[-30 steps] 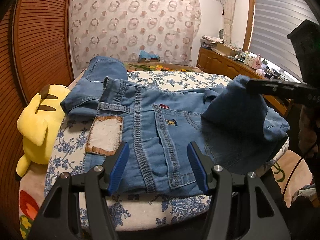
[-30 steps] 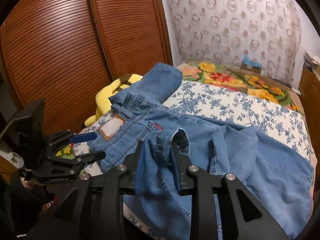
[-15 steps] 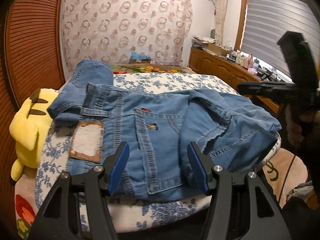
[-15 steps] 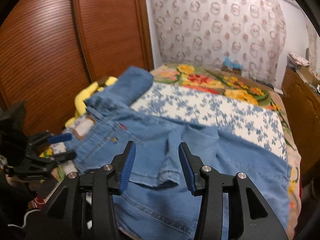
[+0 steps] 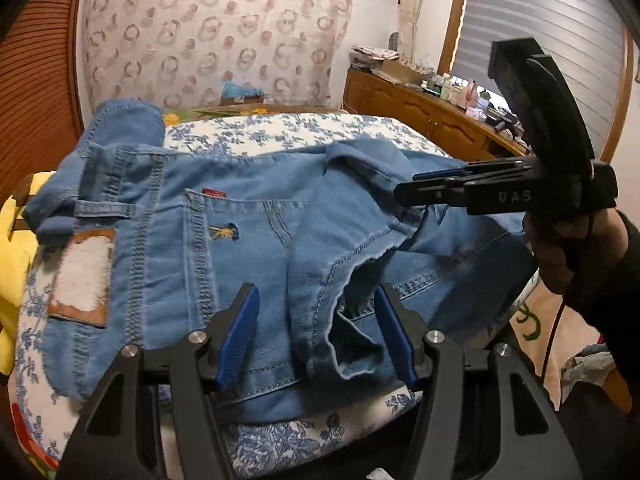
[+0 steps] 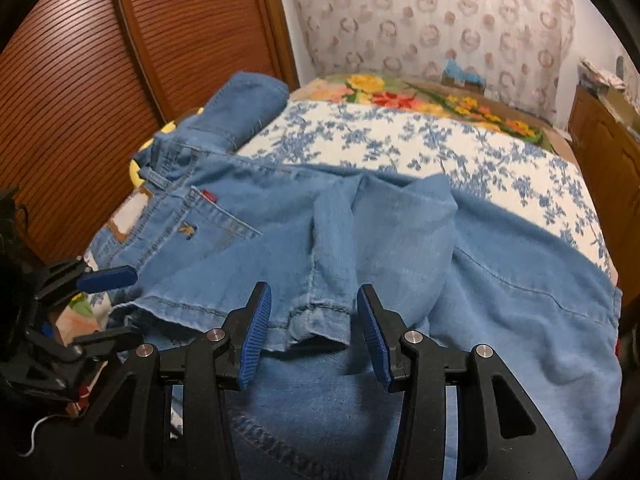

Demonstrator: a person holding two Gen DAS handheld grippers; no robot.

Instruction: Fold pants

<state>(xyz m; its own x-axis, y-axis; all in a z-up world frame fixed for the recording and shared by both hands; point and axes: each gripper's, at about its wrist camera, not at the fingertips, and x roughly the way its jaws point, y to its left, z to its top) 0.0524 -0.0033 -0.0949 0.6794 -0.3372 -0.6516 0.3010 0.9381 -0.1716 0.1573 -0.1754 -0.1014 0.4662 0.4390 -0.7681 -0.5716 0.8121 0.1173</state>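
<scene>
Jeans (image 5: 224, 248) lie across the floral bedspread (image 5: 280, 136), filling centre of both views, waistband w/ leather patch (image 5: 80, 276) at left of frame, one leg (image 5: 124, 124) bunched toward upper left. A leg cuff (image 6: 320, 320) has been laid back over the seat area but it's rumpled, hem curled, not square w/ the layer under it. Left gripper (image 5: 316, 336) at bottom centre of its view: jaws apart, straddling the curled hem, nothing clamped. Right gripper (image 6: 312, 336) likewise has jaws apart, cuff edge sitting between them, not pinched. Risks, as I judge: grabbing now prob. catches 2+ layers or only the curled lip, so fold drags crooked or slips out; denim near bottom edge overhangs the mattress, so its weight could pull the fold off. Both grippers sit close over the same patch, so they could bump on closing. Around: yellow plush toy (image 5: 12, 264) at far left touching the jeans, may snag the waistband; wooden slatted door (image 6: 100, 80) upper left; dresser (image 5: 432, 120) w/ clutter upper right, well apart.
</scene>
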